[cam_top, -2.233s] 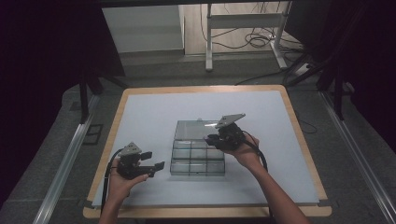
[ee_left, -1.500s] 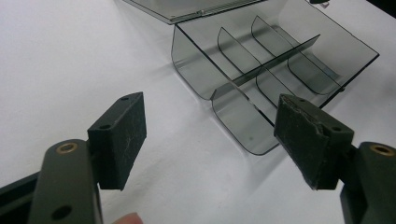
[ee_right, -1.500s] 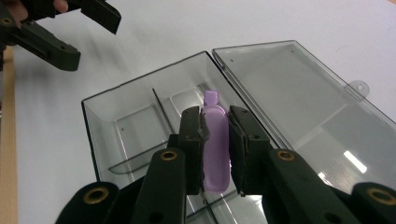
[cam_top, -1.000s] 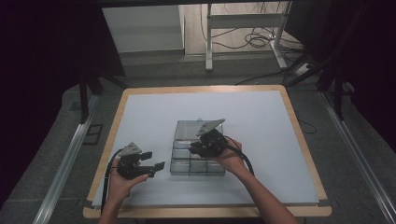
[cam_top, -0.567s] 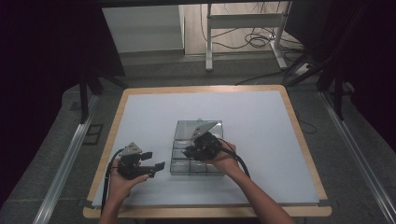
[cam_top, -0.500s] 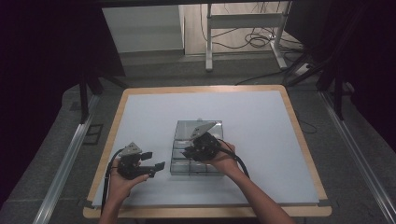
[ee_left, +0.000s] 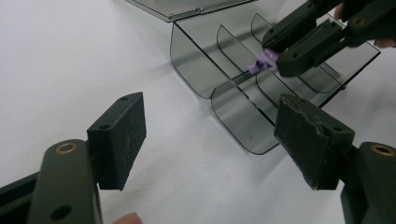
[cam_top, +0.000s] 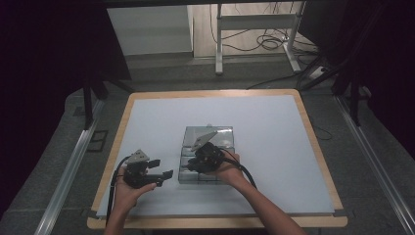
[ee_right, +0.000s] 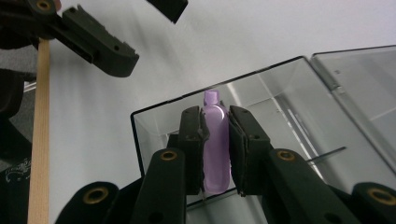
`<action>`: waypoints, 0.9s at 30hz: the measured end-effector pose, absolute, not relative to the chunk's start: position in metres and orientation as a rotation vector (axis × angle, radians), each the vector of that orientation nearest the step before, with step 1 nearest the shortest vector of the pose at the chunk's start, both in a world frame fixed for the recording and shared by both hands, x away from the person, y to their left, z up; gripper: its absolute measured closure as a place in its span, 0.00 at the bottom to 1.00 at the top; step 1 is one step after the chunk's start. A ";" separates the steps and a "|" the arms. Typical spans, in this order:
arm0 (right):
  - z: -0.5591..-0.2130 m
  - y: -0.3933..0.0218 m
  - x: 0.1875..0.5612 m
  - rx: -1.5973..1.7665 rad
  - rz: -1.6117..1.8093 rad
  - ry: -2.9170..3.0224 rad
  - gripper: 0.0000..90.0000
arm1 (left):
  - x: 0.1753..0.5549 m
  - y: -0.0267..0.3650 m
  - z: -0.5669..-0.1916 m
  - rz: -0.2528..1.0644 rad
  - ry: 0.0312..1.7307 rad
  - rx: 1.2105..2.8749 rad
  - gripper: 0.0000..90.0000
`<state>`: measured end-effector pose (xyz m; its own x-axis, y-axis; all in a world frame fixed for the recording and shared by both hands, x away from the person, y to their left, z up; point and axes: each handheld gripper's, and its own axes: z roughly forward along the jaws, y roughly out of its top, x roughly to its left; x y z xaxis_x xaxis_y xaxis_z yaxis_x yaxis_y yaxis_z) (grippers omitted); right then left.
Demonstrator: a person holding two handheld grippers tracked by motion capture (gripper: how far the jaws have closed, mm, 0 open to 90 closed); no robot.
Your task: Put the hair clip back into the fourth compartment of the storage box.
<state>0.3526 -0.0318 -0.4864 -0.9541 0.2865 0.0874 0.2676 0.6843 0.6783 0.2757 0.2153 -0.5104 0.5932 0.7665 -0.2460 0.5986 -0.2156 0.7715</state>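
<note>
Purple glossy plastic piece (ee_right: 215,144) pinched in right gripper (ee_right: 215,154) over clear divided box (ee_right: 280,107); left gripper (ee_left: 210,140) wide.

Count at this moment: one clear compartment box (cam_top: 208,154), lid open, lying on one tabletop (cam_top: 264,122). One purple piece (ee_right: 215,144). Two claws: left claw (cam_top: 164,168), right claw (cam_top: 188,165). Compartments in the box: several, exact number not resolvable.
</note>
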 end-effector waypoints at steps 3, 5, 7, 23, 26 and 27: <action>-0.489 -0.029 0.351 0.452 1.123 2.877 0.83 | 0.276 0.216 -0.510 0.236 1.093 1.916 0.28; -0.491 -0.027 0.351 0.448 1.107 2.885 0.83 | 0.276 0.216 -0.510 0.236 1.093 1.916 0.28; -0.492 -0.026 0.351 0.447 1.103 2.889 0.83 | 0.276 0.216 -0.511 0.235 1.093 1.918 0.28; -0.487 -0.030 0.347 0.464 1.134 2.866 0.55 | 0.276 0.215 -0.511 0.236 1.091 1.922 0.28; -0.482 -0.035 0.346 0.474 1.161 2.824 0.49 | 0.276 0.214 -0.511 0.234 1.088 1.925 0.28; -0.480 -0.037 0.346 0.490 1.168 2.813 0.46 | 0.276 0.215 -0.511 0.234 1.089 1.926 0.28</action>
<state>0.3460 -0.0368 -0.4803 -0.9479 0.3111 0.0685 0.2681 0.6630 0.6990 0.2765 0.2145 -0.5114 0.5968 0.7651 -0.2419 0.5979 -0.2229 0.7700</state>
